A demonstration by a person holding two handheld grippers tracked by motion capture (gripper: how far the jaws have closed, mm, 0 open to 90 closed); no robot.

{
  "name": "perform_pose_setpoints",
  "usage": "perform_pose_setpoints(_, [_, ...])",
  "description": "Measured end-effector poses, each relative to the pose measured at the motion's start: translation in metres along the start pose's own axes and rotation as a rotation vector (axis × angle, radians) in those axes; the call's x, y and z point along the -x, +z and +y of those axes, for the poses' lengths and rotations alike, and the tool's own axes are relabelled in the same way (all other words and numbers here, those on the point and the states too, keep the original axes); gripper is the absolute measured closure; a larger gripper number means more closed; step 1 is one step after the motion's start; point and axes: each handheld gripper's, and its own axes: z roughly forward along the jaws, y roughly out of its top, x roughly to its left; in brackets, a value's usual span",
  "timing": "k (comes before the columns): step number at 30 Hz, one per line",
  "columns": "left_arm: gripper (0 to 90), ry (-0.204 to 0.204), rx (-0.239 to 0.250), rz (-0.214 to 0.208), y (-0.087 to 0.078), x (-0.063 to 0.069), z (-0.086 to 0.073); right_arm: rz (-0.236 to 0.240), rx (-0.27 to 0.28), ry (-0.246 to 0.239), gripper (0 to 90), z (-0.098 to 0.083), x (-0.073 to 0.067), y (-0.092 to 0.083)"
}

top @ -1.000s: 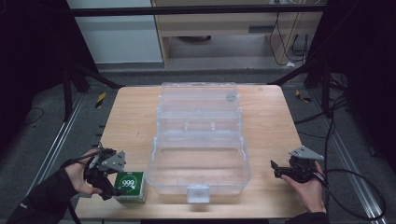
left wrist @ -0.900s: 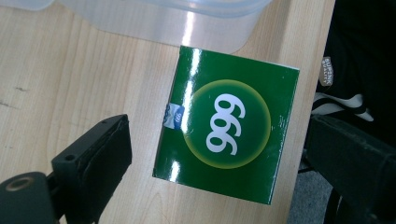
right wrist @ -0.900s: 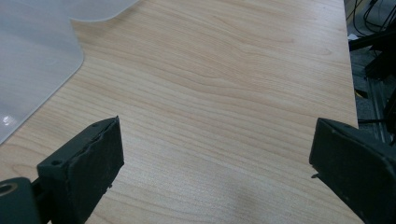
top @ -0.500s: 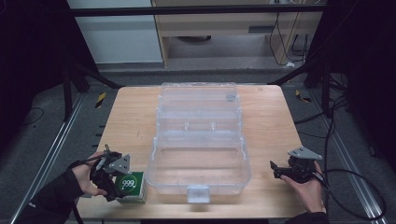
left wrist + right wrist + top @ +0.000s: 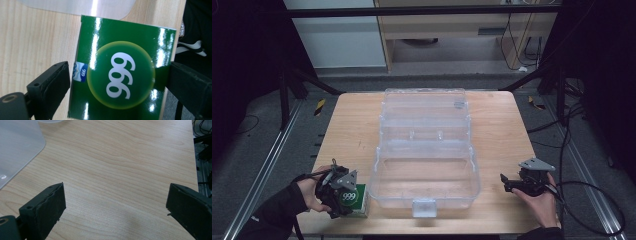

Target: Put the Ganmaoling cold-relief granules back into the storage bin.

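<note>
A glossy green carton [image 5: 354, 200] printed with a white "999" lies on the wooden table [image 5: 352, 125] near its front left corner, just left of the open clear plastic case [image 5: 472, 165]. My left gripper [image 5: 341, 196] is down over the carton [image 5: 122, 75]. In the left gripper view my left gripper [image 5: 120, 82] stands open, with one jaw close against each side of the carton. My right gripper [image 5: 506, 183] rests at the front right of the table, pointing toward the case. In the right gripper view my right gripper [image 5: 116, 202] is open over bare wood.
The clear case's lid [image 5: 424, 107] lies folded back toward the far edge, and its latch [image 5: 424, 207] faces the front edge. A corner of the case [image 5: 17, 147] shows left of my right gripper. Metal rails and cables run along the floor on both sides.
My left gripper has shifted right and come down over the green carton, which now sits between its jaws. The right gripper has stayed where it was.
</note>
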Motion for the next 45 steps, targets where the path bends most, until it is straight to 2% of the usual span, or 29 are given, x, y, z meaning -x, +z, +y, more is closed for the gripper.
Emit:
perform_pose_setpoints(9, [8.4, 0.007, -0.046, -0.028, 0.017, -0.002, -0.001, 0.003, -0.004, -0.002, 2.9, -0.001, 0.000, 0.001])
perform_pose_setpoints(20, [13.1, 0.000, -0.061, -0.042, 0.015, -0.003, 0.002, 0.008, -0.006, -0.006, 3.0, -0.001, 0.000, 0.002])
perform_pose_setpoints(26, [13.5, -0.012, -0.059, -0.065, 0.013, -0.001, 0.000, 0.006, -0.004, -0.004, 3.0, -0.001, 0.000, 0.001])
perform_pose_setpoints(32, [13.7, -0.024, -0.035, -0.037, -0.002, -0.002, -0.002, 0.006, -0.004, -0.004, 3.0, -0.001, 0.000, 0.001])
perform_pose_setpoints(45, [13.8, -0.031, 0.020, 0.037, -0.049, -0.002, 0.005, 0.008, -0.007, 0.004, 3.0, -0.001, 0.000, 0.001])
